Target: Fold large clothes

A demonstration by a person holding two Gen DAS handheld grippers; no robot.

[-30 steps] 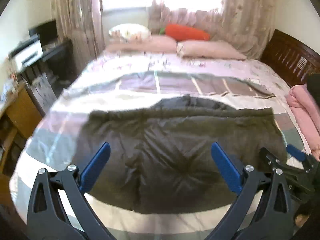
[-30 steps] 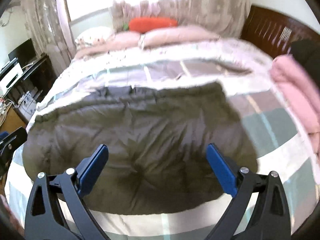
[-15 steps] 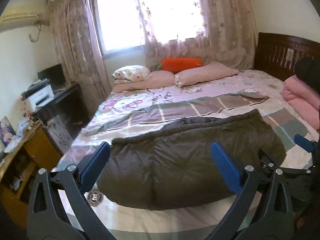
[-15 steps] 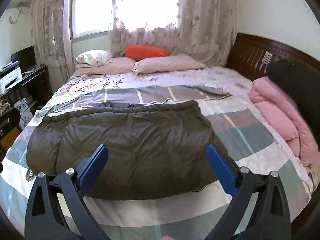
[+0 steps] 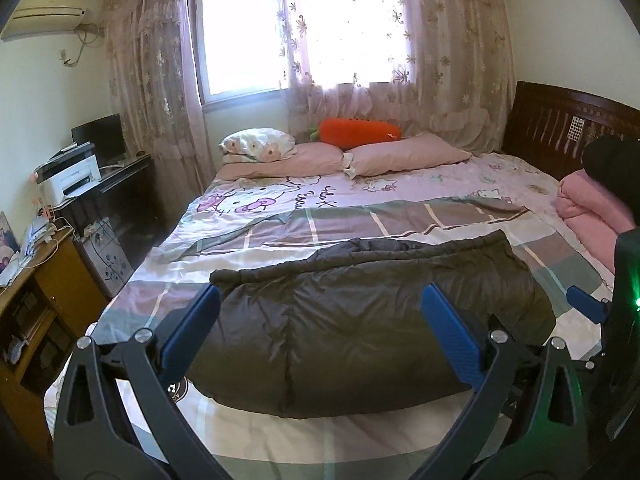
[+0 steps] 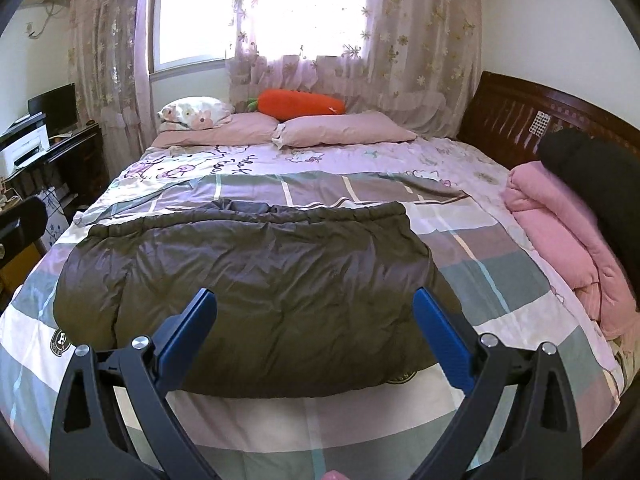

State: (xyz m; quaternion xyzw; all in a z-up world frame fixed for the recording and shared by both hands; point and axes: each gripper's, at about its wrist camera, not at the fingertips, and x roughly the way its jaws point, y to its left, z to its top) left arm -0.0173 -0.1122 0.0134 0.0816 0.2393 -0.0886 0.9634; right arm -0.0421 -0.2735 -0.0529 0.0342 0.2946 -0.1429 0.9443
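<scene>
While both grippers hang back from the bed, jaws spread and empty, the dark jacket lies folded flat across the plaid quilt. Left gripper, right gripper. Best next: drop to the near hem, pinch both corners evenly, fold away. Versus a second ago, cameras have risen and pulled back; jacket unchanged.

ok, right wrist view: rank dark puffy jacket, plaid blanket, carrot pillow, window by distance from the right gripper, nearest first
Measured from the right gripper, open and empty:
1. Dark puffy jacket: straight ahead, spread flat on the bed.
2. Plaid blanket: under the jacket, with its bare part reaching beyond the jacket's far edge, mid-bed.
3. Carrot pillow: on the pink pillows against the curtain.
4. Window: behind the curtains, upper left.
</scene>
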